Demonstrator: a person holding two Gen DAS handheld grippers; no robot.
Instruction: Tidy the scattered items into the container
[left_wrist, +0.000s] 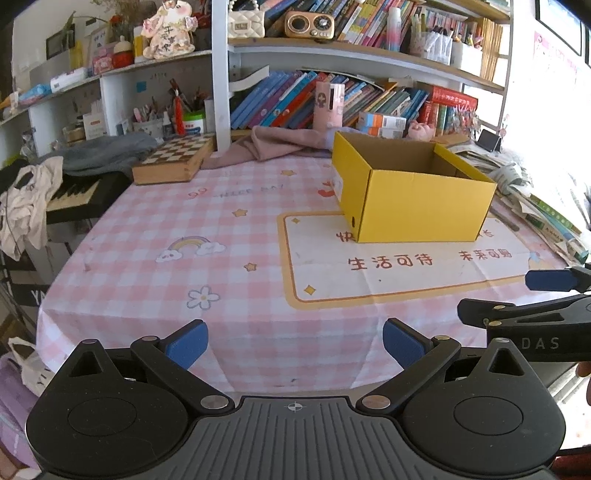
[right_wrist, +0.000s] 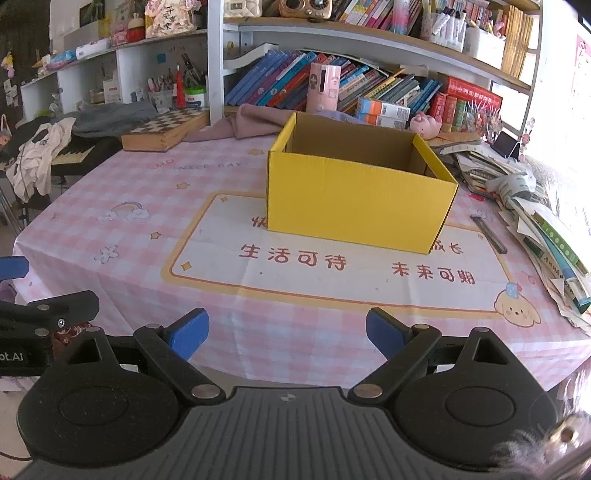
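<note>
My left gripper (left_wrist: 295, 341) hangs over the near edge of the pink-and-white checked tablecloth (left_wrist: 147, 229), its blue-padded fingers spread wide with nothing between them, and the cloth straight ahead of it is bare. Further along, the open yellow corrugated cardboard box (right_wrist: 360, 201) stands upright on the printed cream panel in the middle of the table, ahead of my right gripper (right_wrist: 287, 338) and ahead-right of my left one, so the right is the better placed of the two to drop things in; I can see only part of its brown inside, and what I see holds nothing. My right gripper is also splayed wide and carries nothing. The one loose thing I can make out on the cloth is a thin dark flat stick (right_wrist: 488, 234), perhaps a ruler or pen, lying just right of the box, well ahead and to the right of my right gripper. Its long axis runs away from me and slightly leftward, so I judge that hand should reach forward-right and close across its narrow width
</note>
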